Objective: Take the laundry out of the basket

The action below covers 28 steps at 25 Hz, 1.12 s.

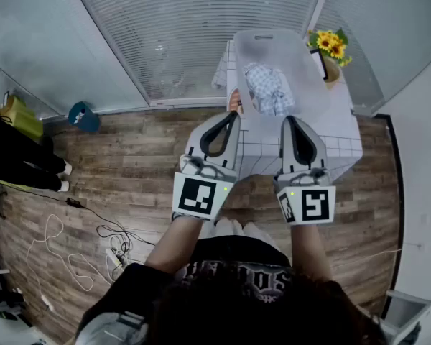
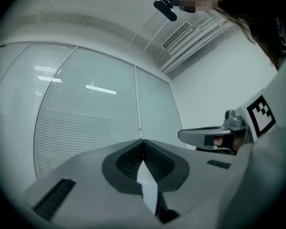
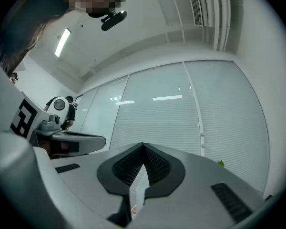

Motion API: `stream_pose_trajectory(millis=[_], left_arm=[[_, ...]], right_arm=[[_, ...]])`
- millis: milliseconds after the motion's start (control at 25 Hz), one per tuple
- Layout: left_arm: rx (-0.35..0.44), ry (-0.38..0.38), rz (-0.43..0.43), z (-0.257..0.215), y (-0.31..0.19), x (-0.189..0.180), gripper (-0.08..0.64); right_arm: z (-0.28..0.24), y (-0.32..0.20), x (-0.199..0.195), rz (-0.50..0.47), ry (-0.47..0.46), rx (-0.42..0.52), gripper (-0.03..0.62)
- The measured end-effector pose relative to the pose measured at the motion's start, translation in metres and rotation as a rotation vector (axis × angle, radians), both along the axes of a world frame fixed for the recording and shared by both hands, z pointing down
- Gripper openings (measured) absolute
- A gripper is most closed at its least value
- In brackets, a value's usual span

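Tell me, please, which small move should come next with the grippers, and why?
Probably tip the right gripper downward toward the checked cloth in the basket, opening its jaws on the way. Both it and the left gripper are shut and empty, and their own views look at the blinds, not at the cloth.
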<state>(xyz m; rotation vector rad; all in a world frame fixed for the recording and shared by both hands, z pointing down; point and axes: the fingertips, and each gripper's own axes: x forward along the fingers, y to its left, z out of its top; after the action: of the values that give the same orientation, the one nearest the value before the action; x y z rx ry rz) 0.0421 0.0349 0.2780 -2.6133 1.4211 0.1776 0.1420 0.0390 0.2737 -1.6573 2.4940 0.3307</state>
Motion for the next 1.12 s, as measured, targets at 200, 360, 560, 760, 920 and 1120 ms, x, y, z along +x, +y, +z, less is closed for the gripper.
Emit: stream_pose_trajectory(millis=[200,360,560,760,920,1120], left_arm=[[0.004,-0.002,-0.001,-0.001,0.0,0.002,0.0],[0.002,0.009,-0.007,-0.002,0.0,0.001,0.0],[-0.001,0.008,-0.007,-0.001,-0.002,0.006,0.0],[-0.011,0.004,-0.016,0.0,-0.006,0.009,0.0],[0.002,0.004,-0.025,-0.005,-0.008,0.013,0.0],[0.006,-0.004,-0.045,-0.005,-0.009,0.015,0.0]], right_arm=[[0.001,-0.001,0.0,-0.015,0.002,-0.007,0.028],[-0.001,0.002,-0.002,-0.042,-0.019,-0.002,0.028],[0.003,-0.001,0.0,-0.063,-0.028,-0.011,0.029],[0.004,-0.006,0.007,-0.062,-0.024,-0.018,0.029],[0.001,-0.011,0.012,-0.067,-0.024,-0.006,0.028],[0.003,-0.016,0.018,-0.08,-0.024,-0.014,0.029]])
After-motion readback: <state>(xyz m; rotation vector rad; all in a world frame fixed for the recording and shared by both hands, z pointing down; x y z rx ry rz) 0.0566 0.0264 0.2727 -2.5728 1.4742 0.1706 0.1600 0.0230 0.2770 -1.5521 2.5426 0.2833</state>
